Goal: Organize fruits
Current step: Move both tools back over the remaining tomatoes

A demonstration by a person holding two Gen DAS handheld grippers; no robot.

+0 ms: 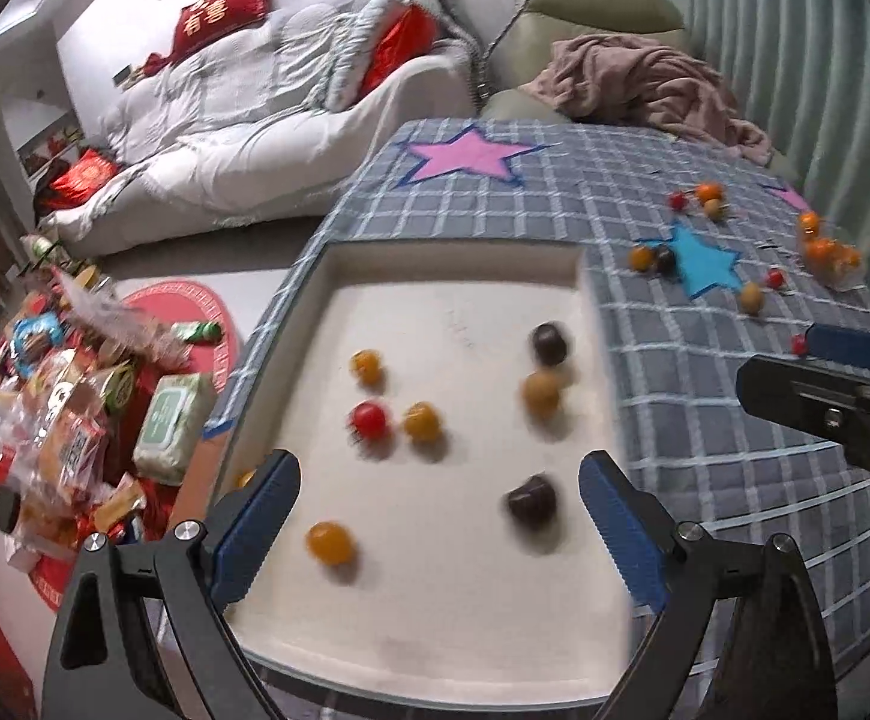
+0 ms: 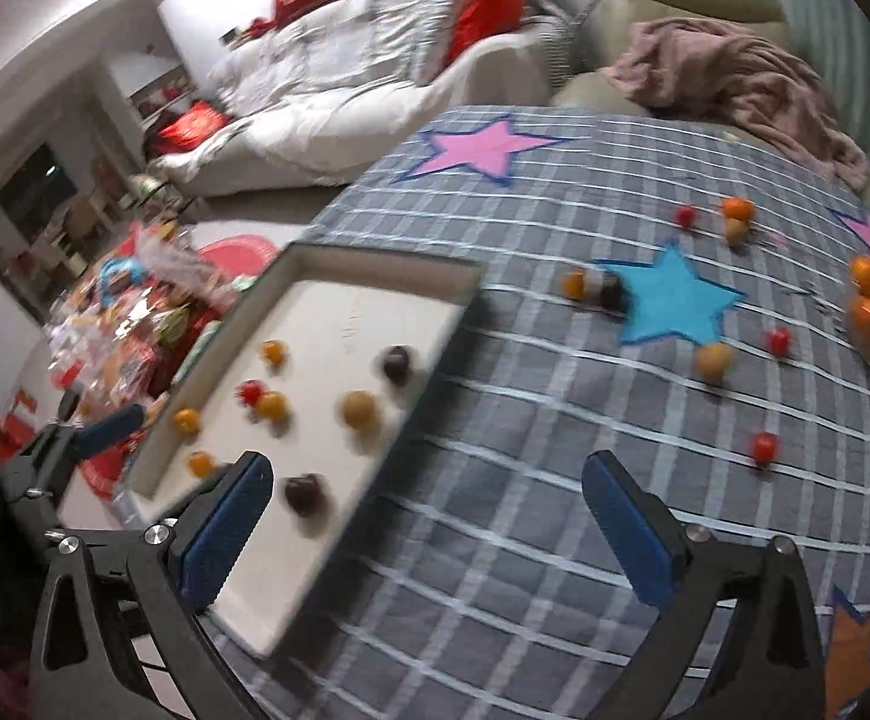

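Grey plaid cloth with appliqué stars (image 2: 669, 300) covers the desk. Over it the left gripper (image 1: 438, 516) is held with jaws spread and empty above a white tray (image 1: 453, 618), where seven small fruits are scattered, a dark plum (image 1: 531, 501) nearest. The right gripper (image 2: 429, 519) is likewise spread and empty, straddling the tray's edge. More fruits (image 2: 714, 359) lie loose on the cloth beyond.

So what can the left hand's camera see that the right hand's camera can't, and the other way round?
Only the left wrist view shows the green wipes pack on the floor beside the tray. Only the right wrist view shows the orange star on the checked blanket. Both show the white tray holding small fruits, the blue star, loose fruit around it, and each other's gripper.
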